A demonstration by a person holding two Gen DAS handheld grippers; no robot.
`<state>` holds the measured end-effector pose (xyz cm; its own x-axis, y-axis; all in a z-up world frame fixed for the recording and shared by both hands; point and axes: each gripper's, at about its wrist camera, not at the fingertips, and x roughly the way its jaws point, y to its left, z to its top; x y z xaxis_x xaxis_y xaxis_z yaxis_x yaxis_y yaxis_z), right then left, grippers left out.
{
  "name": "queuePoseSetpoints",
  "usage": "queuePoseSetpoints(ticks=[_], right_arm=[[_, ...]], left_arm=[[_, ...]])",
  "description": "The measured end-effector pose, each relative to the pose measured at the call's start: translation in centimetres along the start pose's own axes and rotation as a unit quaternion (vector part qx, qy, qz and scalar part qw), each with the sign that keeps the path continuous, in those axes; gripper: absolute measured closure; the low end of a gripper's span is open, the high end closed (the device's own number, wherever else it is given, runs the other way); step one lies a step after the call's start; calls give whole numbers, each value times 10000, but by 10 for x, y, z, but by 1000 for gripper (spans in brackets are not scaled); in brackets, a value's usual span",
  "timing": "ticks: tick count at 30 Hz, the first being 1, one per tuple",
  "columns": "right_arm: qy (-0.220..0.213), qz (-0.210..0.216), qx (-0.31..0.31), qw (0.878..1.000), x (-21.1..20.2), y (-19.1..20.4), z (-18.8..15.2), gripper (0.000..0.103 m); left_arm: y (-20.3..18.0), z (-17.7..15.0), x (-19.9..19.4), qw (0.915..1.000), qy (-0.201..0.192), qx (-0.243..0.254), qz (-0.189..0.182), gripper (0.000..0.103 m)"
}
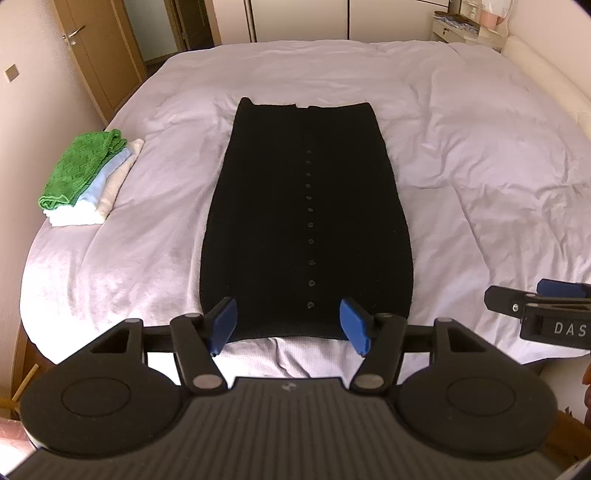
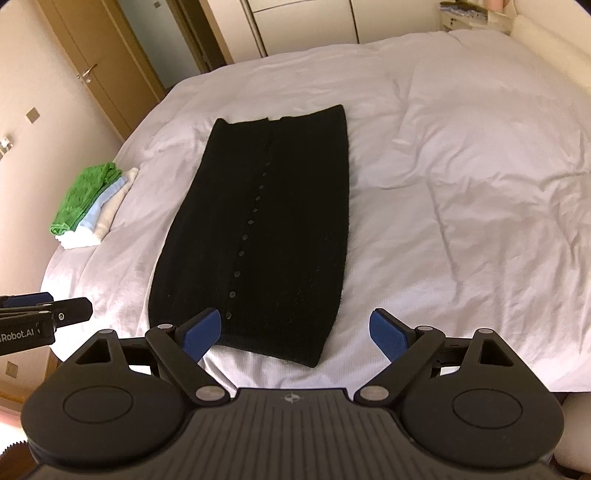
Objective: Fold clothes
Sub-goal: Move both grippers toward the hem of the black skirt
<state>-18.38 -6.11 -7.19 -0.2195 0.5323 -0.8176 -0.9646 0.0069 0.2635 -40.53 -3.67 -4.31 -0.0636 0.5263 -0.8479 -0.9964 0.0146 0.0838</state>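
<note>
A long black knitted garment [image 1: 306,206] with a row of buttons down its middle lies flat on the white bed [image 1: 480,166], its sides folded in. The right wrist view shows the same garment [image 2: 266,236]. My left gripper [image 1: 290,325] hovers above the garment's near hem, open, its blue pads apart with nothing pressed between them. My right gripper [image 2: 295,334] is open wide over the hem's right corner, also holding nothing. Each gripper appears at the edge of the other's view: the right gripper [image 1: 543,306] and the left gripper [image 2: 48,315].
A stack of folded clothes [image 1: 86,177], green on top of pale blue and white, sits at the bed's left edge; the stack [image 2: 90,203] shows in the right wrist view too. A wooden door [image 1: 96,55] and wardrobes stand behind. A shelf [image 1: 469,26] is at the far right.
</note>
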Motion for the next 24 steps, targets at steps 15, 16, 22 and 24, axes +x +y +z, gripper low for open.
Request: queuePoseSetpoints(ticks=[15,16,22,24], right_arm=[[309,-360,193,9987,43,-6,-4,13],[339,-405,230,9983,48,-7,-5,13],[581,-654,313,9957,81,-2,-11,13],[643,-722,228,9951,94,3,-13,13]], left_arm=[[81,-3,65,9986,352,-387,35,43],[90,-3,73,9985,396,-383,50,43],[131,-8,116,9977,643,-190,76,43],[140,-13,132,9980,626,48,9,43]])
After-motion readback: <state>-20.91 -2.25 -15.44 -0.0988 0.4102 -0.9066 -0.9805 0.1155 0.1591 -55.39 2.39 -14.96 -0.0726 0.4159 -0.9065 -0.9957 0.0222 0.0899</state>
